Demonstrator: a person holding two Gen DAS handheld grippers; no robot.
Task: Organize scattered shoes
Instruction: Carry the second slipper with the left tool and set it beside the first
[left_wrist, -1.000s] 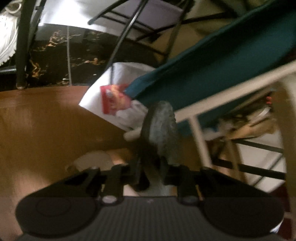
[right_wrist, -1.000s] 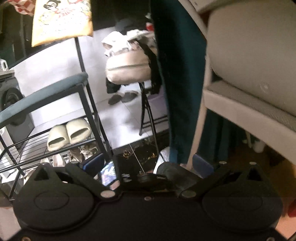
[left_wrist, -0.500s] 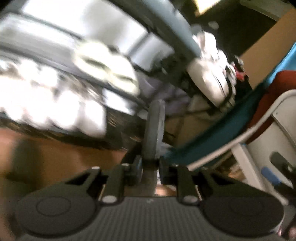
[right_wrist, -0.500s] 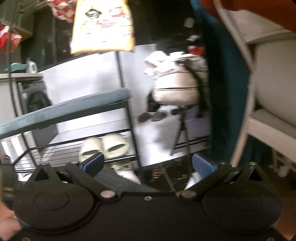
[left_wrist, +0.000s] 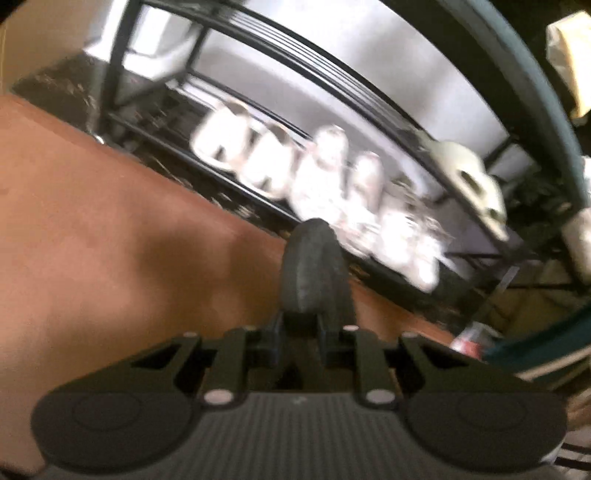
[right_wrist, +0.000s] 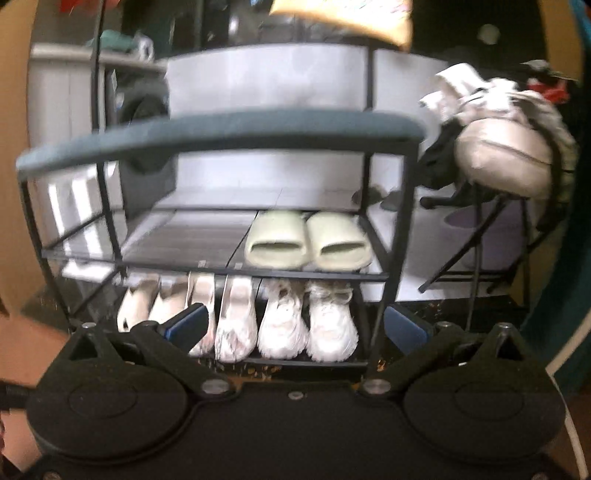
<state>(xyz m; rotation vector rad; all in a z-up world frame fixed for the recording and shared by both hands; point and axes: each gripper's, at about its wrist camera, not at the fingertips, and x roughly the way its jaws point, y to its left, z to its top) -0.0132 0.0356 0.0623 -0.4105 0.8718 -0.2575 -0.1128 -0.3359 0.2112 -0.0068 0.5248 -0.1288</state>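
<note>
Dark slipper carried before a two-shelf shoe rack

The left gripper (left_wrist: 301, 328) is clamped on a dark slipper (left_wrist: 314, 269) above the brown floor (left_wrist: 110, 240). The right gripper (right_wrist: 295, 326) gapes wide, empty. The rack (right_wrist: 221, 129) holds pale slides (right_wrist: 308, 240) above and white shoes (right_wrist: 306, 321) below.

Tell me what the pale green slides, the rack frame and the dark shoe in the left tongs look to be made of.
Pale green slides: probably moulded foam or rubber, matte; thick, seamless, rounded one-piece shape.
Rack frame: likely metal, painted black; thin straight bars and wire shelves.
Dark shoe, clamped in the left tongs: possibly rubber or foam, dull grey, slightly grainy; blur leaves it open.
</note>
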